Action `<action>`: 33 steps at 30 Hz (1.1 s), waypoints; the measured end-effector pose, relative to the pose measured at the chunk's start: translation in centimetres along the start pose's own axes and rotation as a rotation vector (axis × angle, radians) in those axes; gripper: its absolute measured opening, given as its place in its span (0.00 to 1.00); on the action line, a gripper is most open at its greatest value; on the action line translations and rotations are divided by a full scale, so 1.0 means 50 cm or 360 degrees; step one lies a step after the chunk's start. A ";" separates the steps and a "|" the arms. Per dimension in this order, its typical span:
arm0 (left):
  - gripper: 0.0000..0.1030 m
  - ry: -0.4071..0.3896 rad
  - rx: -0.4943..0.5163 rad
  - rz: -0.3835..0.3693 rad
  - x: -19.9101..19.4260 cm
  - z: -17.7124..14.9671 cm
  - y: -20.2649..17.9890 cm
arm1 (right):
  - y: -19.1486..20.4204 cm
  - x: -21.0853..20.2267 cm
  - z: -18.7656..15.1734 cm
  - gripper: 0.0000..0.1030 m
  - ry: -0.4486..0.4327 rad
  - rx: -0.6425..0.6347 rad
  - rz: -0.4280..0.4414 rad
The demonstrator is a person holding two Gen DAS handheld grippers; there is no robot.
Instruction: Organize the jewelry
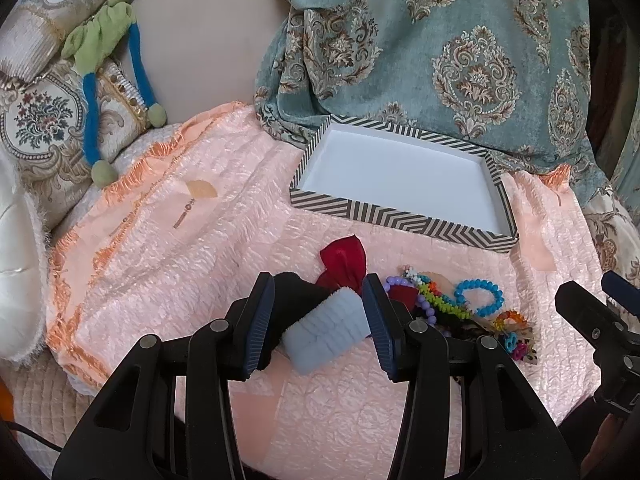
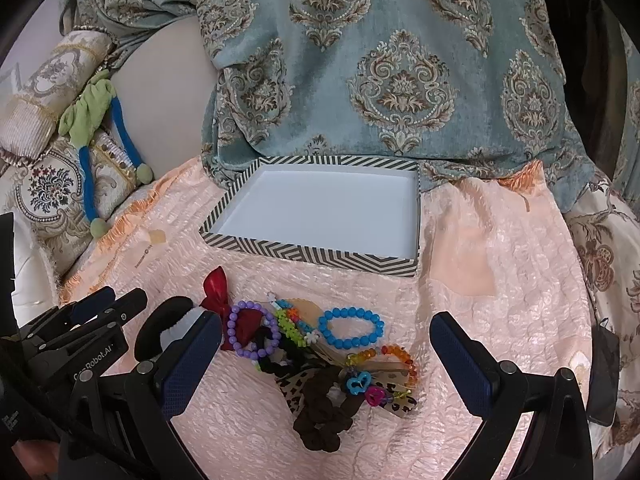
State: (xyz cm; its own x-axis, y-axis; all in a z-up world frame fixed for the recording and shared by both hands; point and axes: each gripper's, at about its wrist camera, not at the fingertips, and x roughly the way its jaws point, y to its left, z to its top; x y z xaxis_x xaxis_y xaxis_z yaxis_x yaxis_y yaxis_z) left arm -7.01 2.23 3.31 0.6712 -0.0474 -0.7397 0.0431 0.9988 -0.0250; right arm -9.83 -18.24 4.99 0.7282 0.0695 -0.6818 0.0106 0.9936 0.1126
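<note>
A striped shallow tray (image 1: 400, 216) (image 2: 312, 256) with a bare white floor rests on the pink quilted cloth. Nearer lies a heap of jewelry and hair ties: a red bow (image 2: 216, 288), a purple bead bracelet (image 2: 230, 328), a blue bead bracelet (image 2: 352, 311) (image 1: 490, 312), an orange bracelet (image 2: 404, 354) and a brown scrunchie (image 2: 320, 420). My left gripper (image 1: 318, 278) (image 2: 120, 296) is at the heap's left end, shut on a pale blue scrunchie (image 1: 324, 328) with a black scrunchie (image 1: 294, 292) wedged against its left pad. My right gripper (image 2: 325, 316) (image 1: 586, 286) stands wide open over the heap, holding nothing.
Teal damask fabric (image 2: 400, 80) hangs behind the tray. Embroidered cushions (image 1: 40, 120) and a green and blue plush toy (image 1: 100, 44) lie at the left. A dark flat object (image 2: 604, 376) lies at the cloth's right edge. Pink cloth (image 2: 500, 260) stretches right of the tray.
</note>
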 end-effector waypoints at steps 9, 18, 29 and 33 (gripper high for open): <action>0.44 0.0031 -0.0003 0.0000 0.014 -0.006 0.003 | -0.003 0.018 -0.007 1.00 0.0031 -0.0003 0.0005; 0.44 0.0049 -0.0006 0.0007 0.025 -0.009 0.004 | -0.003 0.032 -0.012 1.00 0.0057 -0.0003 0.0008; 0.44 0.0052 -0.0006 0.0007 0.030 -0.008 0.005 | -0.005 0.041 -0.010 1.00 0.0071 -0.0002 0.0017; 0.44 0.0064 -0.0009 0.0007 0.035 -0.010 0.006 | -0.003 0.044 -0.011 1.00 0.0074 -0.0012 0.0017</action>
State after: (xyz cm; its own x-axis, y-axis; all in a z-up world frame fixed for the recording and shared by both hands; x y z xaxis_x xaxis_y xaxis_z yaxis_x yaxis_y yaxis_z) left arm -6.21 2.46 1.68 0.6412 -0.0426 -0.7662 0.0361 0.9990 -0.0253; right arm -8.59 -18.19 3.06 0.6957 0.0840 -0.7134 -0.0025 0.9934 0.1146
